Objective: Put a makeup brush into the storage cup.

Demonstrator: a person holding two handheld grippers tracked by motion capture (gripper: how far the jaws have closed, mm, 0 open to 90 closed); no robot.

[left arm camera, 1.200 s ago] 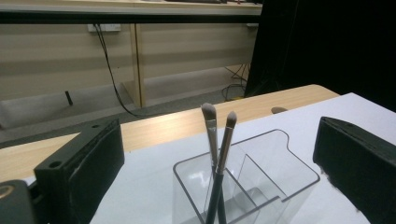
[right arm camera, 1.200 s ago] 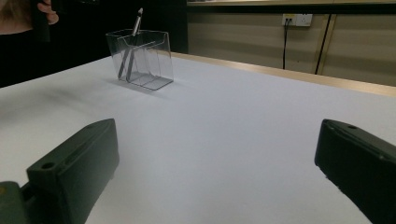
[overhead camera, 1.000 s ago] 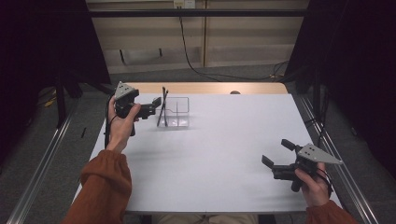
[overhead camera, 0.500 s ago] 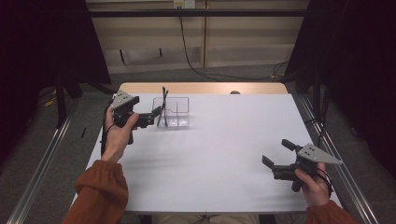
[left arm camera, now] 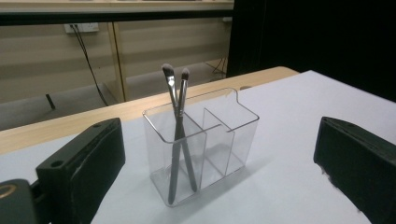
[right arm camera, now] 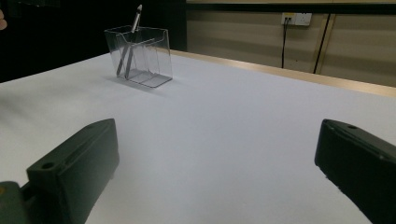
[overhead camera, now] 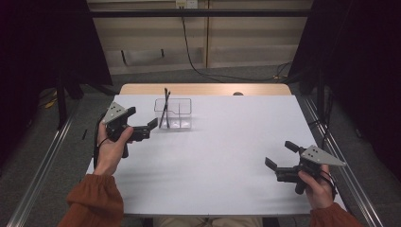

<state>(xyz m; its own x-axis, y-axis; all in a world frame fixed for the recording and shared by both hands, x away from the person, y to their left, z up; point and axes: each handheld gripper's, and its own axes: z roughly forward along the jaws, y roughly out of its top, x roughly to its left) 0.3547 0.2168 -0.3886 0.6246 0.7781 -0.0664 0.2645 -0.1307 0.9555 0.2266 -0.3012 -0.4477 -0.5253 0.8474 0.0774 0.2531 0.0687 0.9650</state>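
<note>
while my left tool (overhead camera: 147, 128) sits with its jaws spread wide and nothing between them, the clear plastic two-compartment holder (left arm camera: 201, 140) stands straight ahead of it, framed in the gap between the jaws in the left gripper view. two slim black-handled makeup brushes (left arm camera: 178, 135) stand in the compartment on the jaw-left side of that view, bristles up, crossing each other and leaning only a little off vertical. their long axis runs nearly upright, so it stands across the line my tool points along. the other compartment looks empty.

from the high view the left tool is just beside the holder (overhead camera: 173, 114), tips close to its near wall but not touching it. my right tool (overhead camera: 279, 161) is also wide open and holds nothing; it rests well apart, at the near right of the white table (overhead camera: 227, 151), with the holder (right arm camera: 139, 56) far ahead and off to the left of its jaws.

i judge the left tool is the one to go in. the stems rise above the rim, so that exposed part is what i would close on.
</note>
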